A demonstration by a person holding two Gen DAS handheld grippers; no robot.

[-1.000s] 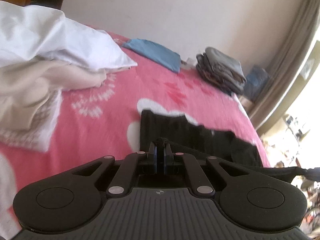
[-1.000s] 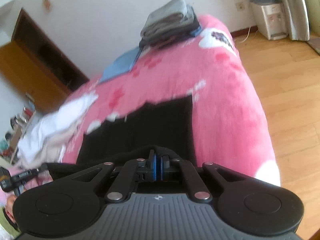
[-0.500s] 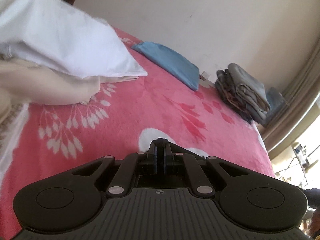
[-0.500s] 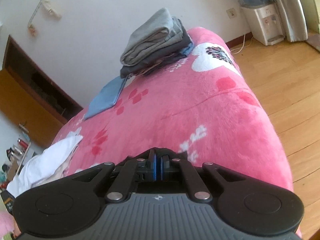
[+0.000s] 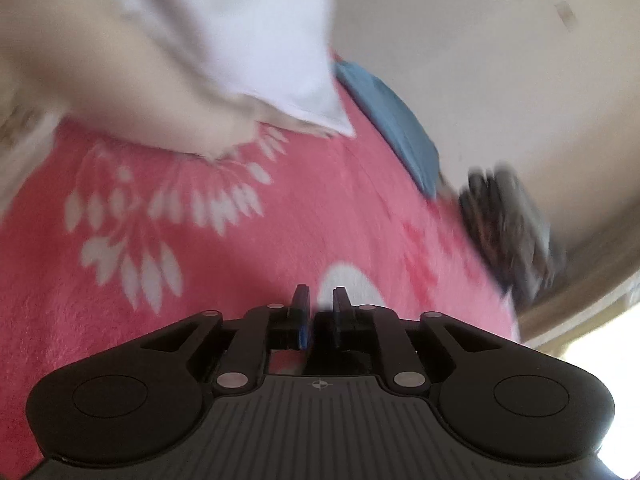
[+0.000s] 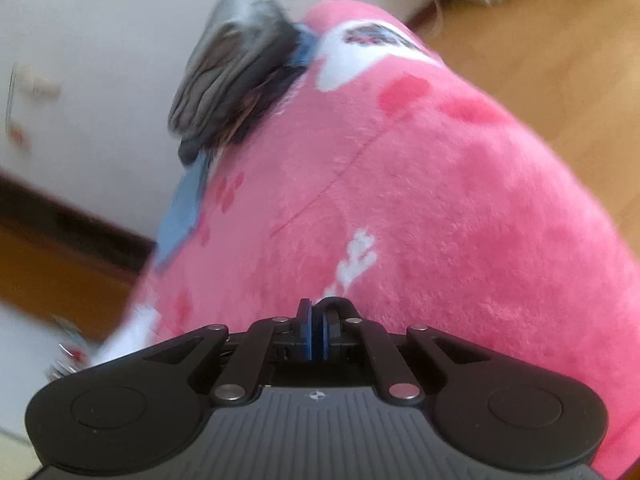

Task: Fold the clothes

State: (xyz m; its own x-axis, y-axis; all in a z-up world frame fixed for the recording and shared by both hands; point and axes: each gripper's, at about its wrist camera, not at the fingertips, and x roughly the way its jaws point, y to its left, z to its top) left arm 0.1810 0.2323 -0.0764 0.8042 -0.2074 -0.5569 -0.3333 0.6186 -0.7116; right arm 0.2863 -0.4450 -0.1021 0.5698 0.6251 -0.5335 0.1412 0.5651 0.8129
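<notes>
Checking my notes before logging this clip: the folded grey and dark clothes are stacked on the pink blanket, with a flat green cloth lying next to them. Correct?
Not quite: the flat cloth beside the stack of folded grey and dark clothes is blue, not green. The right wrist view shows it; both lie on the pink blanket.

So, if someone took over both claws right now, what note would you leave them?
Left claw: jaws opening, nothing visible between them, low over the pink blanket.
Right claw: jaws opening, only a narrow gap; a dark scrap sits at its tip, and I can't tell what it is.
Things: the folded stack and the flat blue cloth lie at the far edge by the wall.
Done: that stack, judging by its neat layers.
Left: the white and cream heap looks unfolded. The picture is blurred, so check under the claws first.
</notes>
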